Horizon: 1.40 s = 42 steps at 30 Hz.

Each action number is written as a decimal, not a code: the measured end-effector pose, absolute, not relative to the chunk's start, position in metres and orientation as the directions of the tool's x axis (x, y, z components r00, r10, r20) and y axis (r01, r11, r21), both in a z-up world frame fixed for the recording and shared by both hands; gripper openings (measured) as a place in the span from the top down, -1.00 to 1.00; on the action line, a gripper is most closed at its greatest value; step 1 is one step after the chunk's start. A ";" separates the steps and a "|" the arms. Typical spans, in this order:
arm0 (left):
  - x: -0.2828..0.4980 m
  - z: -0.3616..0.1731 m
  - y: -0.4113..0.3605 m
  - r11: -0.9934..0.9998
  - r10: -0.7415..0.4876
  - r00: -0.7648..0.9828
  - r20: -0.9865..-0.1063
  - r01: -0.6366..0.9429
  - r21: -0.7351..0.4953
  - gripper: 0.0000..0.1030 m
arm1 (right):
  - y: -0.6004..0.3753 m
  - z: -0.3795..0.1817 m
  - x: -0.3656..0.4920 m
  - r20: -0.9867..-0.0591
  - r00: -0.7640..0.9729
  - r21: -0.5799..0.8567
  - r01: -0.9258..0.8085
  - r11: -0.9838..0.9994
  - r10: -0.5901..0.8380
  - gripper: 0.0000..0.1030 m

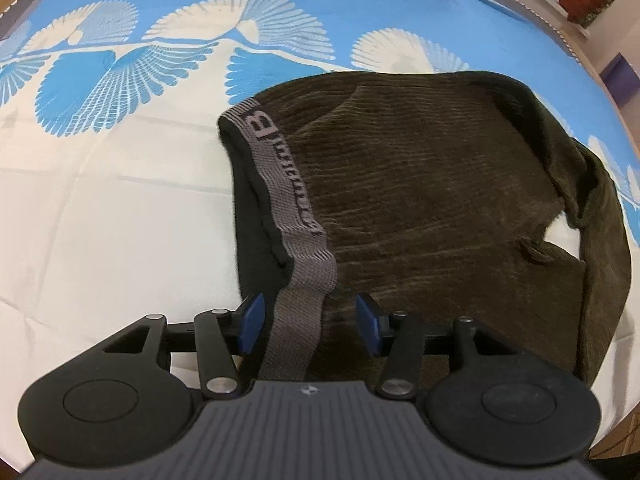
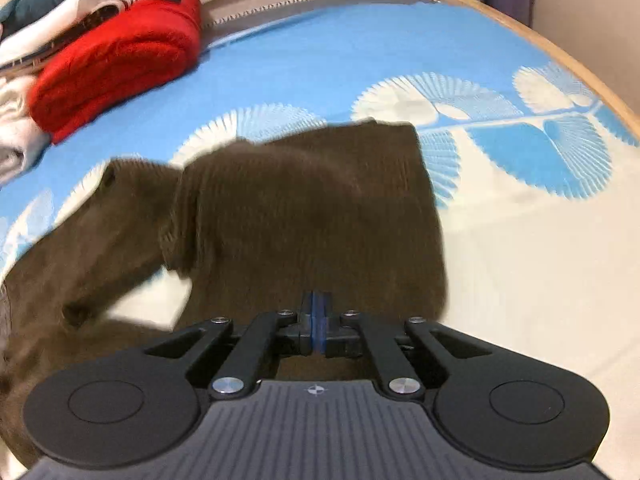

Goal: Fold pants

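Brown corduroy pants (image 1: 432,184) lie partly folded on the bedsheet (image 1: 100,220). Your left gripper (image 1: 310,326) stands wide, straddling the grey waistband (image 1: 296,216), not pinching. Right gripper (image 2: 314,322) is pinched together, probably on nothing; view blurred. Next: clamp waistband, fold over.

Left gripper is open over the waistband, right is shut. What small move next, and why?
Probably close the left gripper on the grey waistband, which already lies between its open fingers. The right gripper is shut at the brown pants; whether it pinches cloth is unclear.

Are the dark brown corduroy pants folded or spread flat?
Partly folded: the dark brown corduroy pants lie doubled, with one leg still sticking out sideways.
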<state>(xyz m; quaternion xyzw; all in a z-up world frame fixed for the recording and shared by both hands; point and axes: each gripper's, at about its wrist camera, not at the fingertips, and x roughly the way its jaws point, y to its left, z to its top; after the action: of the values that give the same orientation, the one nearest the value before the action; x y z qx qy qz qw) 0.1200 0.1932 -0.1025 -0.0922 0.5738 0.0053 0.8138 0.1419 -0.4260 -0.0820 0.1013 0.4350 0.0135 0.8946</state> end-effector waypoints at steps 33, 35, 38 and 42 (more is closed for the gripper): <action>0.114 -0.113 0.196 0.991 -0.072 0.301 -0.951 -0.088 -0.103 -0.22 | -0.519 -0.126 0.074 -0.944 0.330 0.084 0.186 0.979 0.018 1.00; 0.110 -0.115 0.195 0.993 -0.061 0.293 -0.954 -0.078 -0.087 -0.22 | -0.531 -0.141 0.052 -0.966 0.257 0.025 0.153 0.988 -0.015 0.97; 0.108 -0.118 0.198 0.993 -0.059 0.285 -0.957 -0.084 -0.086 -0.22 | -0.548 -0.120 0.036 -0.921 0.387 0.119 0.180 0.976 0.041 0.93; 0.112 -0.121 0.200 0.991 -0.053 0.273 -0.961 -0.107 -0.085 -0.23 | -0.551 -0.083 0.040 -0.791 0.611 0.160 0.200 0.967 0.004 0.16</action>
<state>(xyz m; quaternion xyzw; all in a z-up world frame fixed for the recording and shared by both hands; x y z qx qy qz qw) 0.1119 0.1998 -0.1210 -0.0663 0.6026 0.0172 0.7951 0.0399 -0.5505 -0.0832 0.1166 0.4374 -0.0548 0.8900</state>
